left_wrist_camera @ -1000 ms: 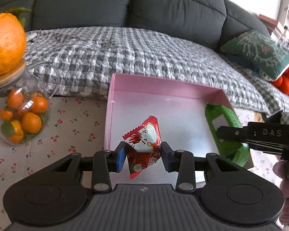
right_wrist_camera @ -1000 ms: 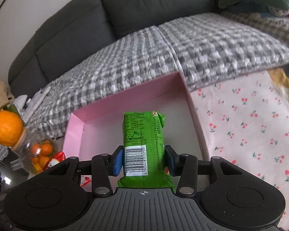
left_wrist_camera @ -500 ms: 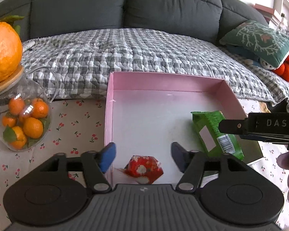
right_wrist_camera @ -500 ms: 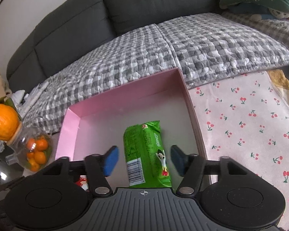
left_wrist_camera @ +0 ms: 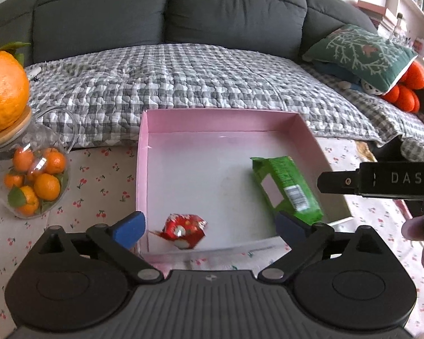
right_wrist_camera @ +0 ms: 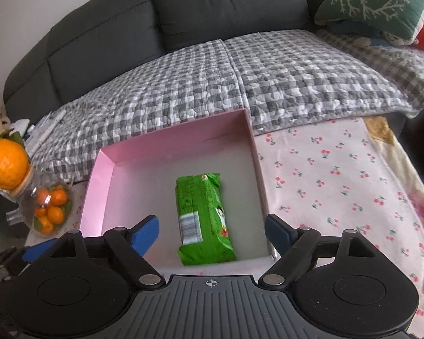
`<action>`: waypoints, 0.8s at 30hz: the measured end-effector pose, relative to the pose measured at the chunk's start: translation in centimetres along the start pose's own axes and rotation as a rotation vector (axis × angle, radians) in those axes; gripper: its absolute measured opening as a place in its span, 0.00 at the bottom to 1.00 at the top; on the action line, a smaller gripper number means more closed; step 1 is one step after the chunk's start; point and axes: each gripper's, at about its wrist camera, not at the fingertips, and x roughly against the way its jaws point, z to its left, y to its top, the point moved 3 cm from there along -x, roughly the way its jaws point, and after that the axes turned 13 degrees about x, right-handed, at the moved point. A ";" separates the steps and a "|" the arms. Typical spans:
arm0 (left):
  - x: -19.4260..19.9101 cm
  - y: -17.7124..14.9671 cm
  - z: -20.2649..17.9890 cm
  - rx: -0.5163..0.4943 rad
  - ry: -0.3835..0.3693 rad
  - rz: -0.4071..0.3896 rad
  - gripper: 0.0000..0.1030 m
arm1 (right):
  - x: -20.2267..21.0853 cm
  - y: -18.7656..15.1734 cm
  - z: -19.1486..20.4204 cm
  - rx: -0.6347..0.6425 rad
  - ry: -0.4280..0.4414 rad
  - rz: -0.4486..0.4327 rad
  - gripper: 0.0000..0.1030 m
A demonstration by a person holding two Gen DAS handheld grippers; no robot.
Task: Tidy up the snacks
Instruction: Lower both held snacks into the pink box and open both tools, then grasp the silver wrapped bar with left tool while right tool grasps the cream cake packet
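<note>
The left tongs [left_wrist_camera: 209,227] are standing wide open over the pink box [left_wrist_camera: 142,169], where only the left wrist view is showing the red snack packet [left_wrist_camera: 183,230] lying loose at the near-left corner. The right tongs [right_wrist_camera: 212,233] are likewise gaping, empty, over the green snack pack [right_wrist_camera: 203,217] lying flat in the box. The box is sitting on a cherry-print tabletop [right_wrist_camera: 325,175], a jar of oranges [left_wrist_camera: 34,180] at left, a grey sofa [left_wrist_camera: 212,14] behind.

The one marking I can read is "DAS", in pale capitals on the black side of my right gripper [left_wrist_camera: 393,180]; the green snack pack [right_wrist_camera: 203,217] carries a barcode label whose digits are too blurred.
</note>
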 end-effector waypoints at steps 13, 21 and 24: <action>4.3 -1.3 0.4 0.015 0.064 0.042 0.99 | 5.0 -1.8 1.9 0.031 -0.032 0.059 0.88; 6.2 -2.5 1.0 0.027 0.082 0.071 0.99 | 6.8 -3.6 3.5 0.058 -0.025 0.103 0.89; 6.5 -3.3 1.5 0.048 0.075 0.076 0.99 | 7.1 -4.5 3.7 0.064 -0.017 0.104 0.90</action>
